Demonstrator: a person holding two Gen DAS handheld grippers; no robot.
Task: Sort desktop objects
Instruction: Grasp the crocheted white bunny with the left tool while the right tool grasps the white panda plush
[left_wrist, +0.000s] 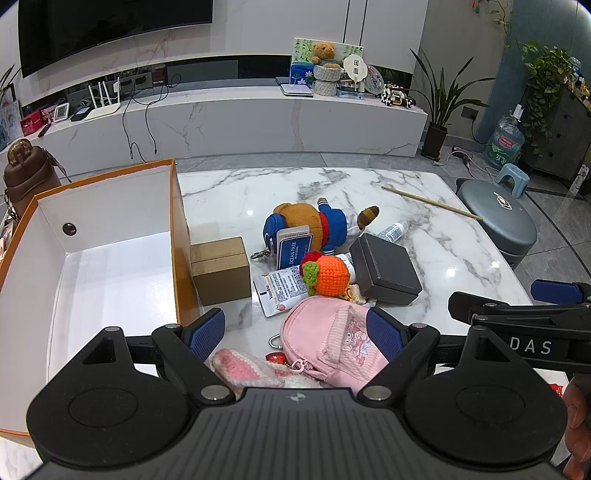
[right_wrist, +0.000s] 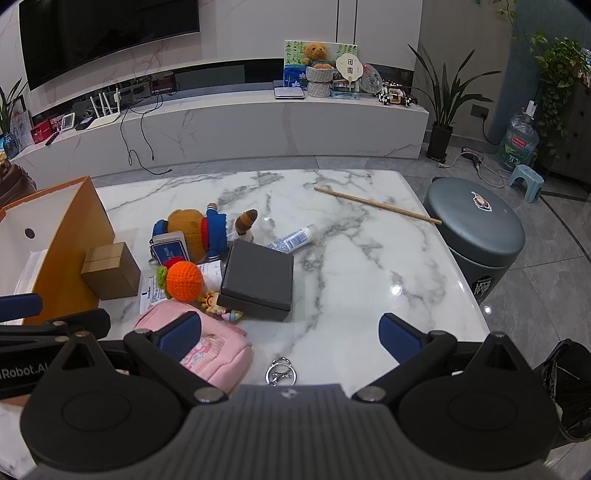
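On my far left sits the open orange cardboard box with a white inside (left_wrist: 110, 266), bare as far as I can see into it, standing on the white marble tabletop (right_wrist: 351, 280). Just beside its right wall is a small brown kraft carton (left_wrist: 221, 271). My left claw (left_wrist: 297, 334) is spread wide, holding nothing; between its blue pads lie a pink knitted bunny-ear piece (left_wrist: 240, 369) and a pink fabric mini-backpack pouch with a cartoon print (left_wrist: 332, 343). Past them I see a flat white sachet reading "Vaseline" (left_wrist: 279, 291), partly under an orange crocheted ball with green and red trim (left_wrist: 327, 275). Behind that lies a brown plush bear in a blue jacket (left_wrist: 317, 221), on its side, with a blue card tag reading "OCEAN PARK" (left_wrist: 293, 249). To the right sits a dark grey square lidded box (right_wrist: 258, 280), one edge propped on clutter, then a small white tube with blue print too small to read (right_wrist: 295, 238) and a thin wooden stick (right_wrist: 376, 205). My right claw (right_wrist: 291, 334) is also wide open and empty, a silver key-ring clasp (right_wrist: 280, 371) on the tabletop between its fingers. The neighbouring gripper's arm shows "DAS" in one view and "Robot.AI" in the other.
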